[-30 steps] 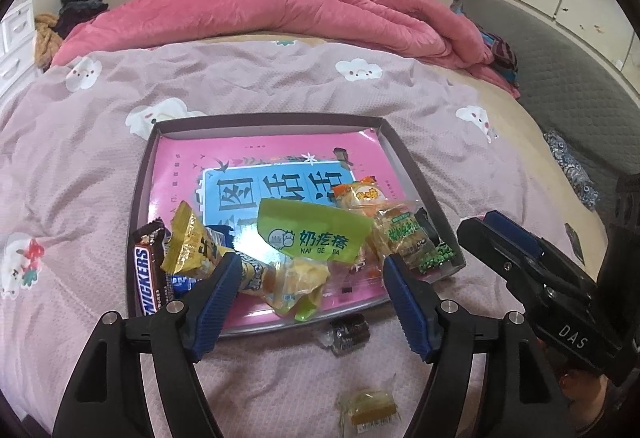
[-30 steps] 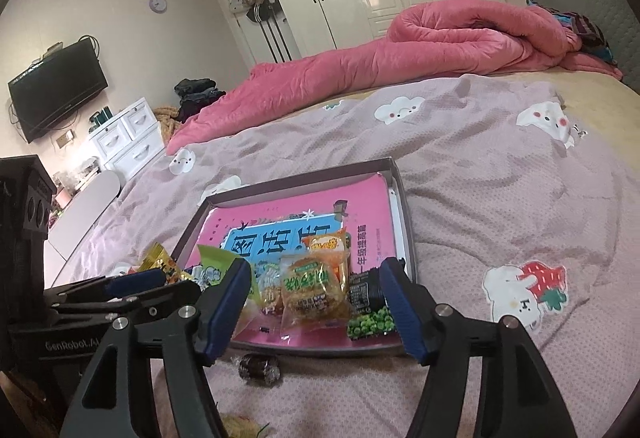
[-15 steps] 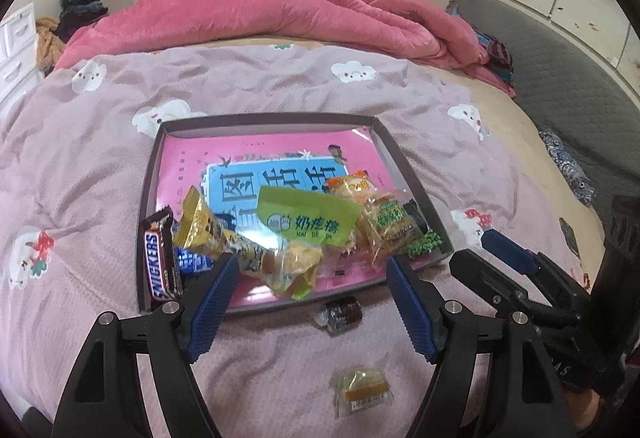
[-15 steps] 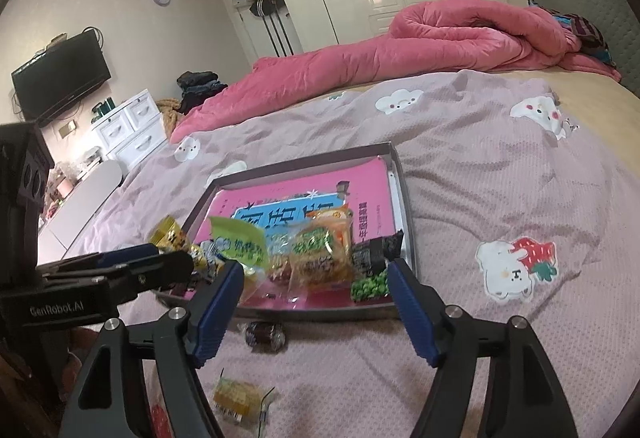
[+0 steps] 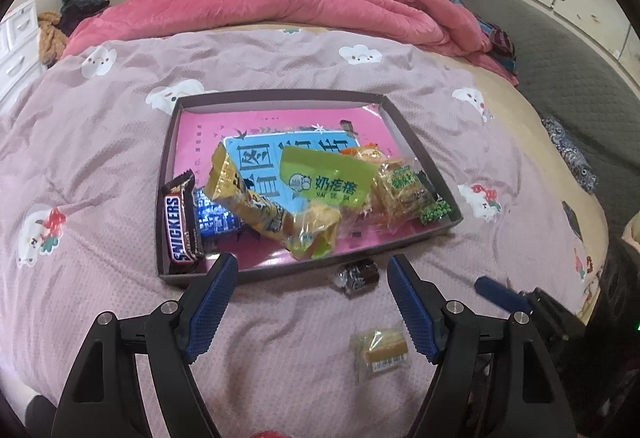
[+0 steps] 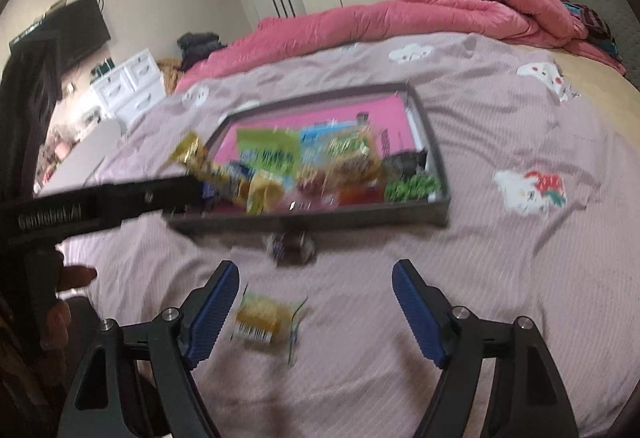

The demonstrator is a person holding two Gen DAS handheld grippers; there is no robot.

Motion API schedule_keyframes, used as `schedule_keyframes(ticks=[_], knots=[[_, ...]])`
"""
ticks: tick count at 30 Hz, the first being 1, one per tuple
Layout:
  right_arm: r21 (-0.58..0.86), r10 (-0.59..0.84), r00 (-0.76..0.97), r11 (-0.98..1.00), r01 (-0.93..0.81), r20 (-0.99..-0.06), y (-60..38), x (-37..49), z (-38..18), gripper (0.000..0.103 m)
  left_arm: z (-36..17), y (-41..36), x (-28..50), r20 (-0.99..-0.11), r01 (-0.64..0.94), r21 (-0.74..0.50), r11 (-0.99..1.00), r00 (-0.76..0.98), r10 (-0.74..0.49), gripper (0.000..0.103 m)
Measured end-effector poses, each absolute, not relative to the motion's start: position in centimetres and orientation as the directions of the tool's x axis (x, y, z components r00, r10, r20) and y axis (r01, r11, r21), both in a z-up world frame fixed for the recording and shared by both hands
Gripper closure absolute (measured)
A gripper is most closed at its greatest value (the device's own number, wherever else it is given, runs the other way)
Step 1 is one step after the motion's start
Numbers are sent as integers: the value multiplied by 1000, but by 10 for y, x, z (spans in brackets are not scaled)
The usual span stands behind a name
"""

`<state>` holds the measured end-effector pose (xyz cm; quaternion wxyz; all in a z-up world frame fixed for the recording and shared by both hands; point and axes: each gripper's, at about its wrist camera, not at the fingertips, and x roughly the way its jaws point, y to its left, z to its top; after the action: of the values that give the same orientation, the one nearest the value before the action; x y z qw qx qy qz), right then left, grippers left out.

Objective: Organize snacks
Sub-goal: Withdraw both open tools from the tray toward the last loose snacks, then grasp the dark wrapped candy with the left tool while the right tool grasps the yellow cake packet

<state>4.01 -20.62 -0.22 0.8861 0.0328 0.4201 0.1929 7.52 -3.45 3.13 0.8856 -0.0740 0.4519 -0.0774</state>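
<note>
A dark shallow tray point(image 5: 408, 126) lies on the bed and holds a pink book, a Snickers bar point(image 5: 180, 226), a yellow packet point(image 5: 244, 198), a green packet point(image 5: 324, 178) and other snacks. Two snacks lie on the cover in front of the tray: a dark wrapped candy point(image 5: 357, 275) and a small yellow wrapped cake point(image 5: 380, 354). My left gripper point(image 5: 312, 302) is open and empty, near the tray's front edge. My right gripper point(image 6: 316, 310) is open and empty, above the yellow cake point(image 6: 262, 320), with the dark candy point(image 6: 292, 244) beyond it. The right wrist view is blurred.
The tray rests on a mauve cover with cloud prints point(image 5: 360, 54). A rolled pink quilt point(image 5: 280, 6) lies at the far side. A grey headboard point(image 5: 560, 50) is on the right. White drawers point(image 6: 128, 86) and a television point(image 6: 76, 34) stand at the left.
Both grippers have drawn back from the tray toward the near edge of the bed. The dark candy and the yellow cake now sit higher in both views. Both stay open.
</note>
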Motion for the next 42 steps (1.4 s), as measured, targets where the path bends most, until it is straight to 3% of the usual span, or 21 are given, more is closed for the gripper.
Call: schedule_keyframes(ticks=[24,31,33,42], knots=[[212,367,465,912,-353,-806,-162,30,-42,25,-5,-34,75,-845,68,-197,978,495,-204,25],[182,342,473,918,-352,-812,-156,33,-51,44,-18,-39,84,-855,76,-219,973,465,-229,25],[172,335,480,920,-351,-811,-157,34,-52,56,-22,-40,88,-858,73,-232,970,454,-239,25],[92,259,520,941,-325,-814,-178,36,-45,60,-38,-62,108,-863,69,-293,953,410,-295,25]])
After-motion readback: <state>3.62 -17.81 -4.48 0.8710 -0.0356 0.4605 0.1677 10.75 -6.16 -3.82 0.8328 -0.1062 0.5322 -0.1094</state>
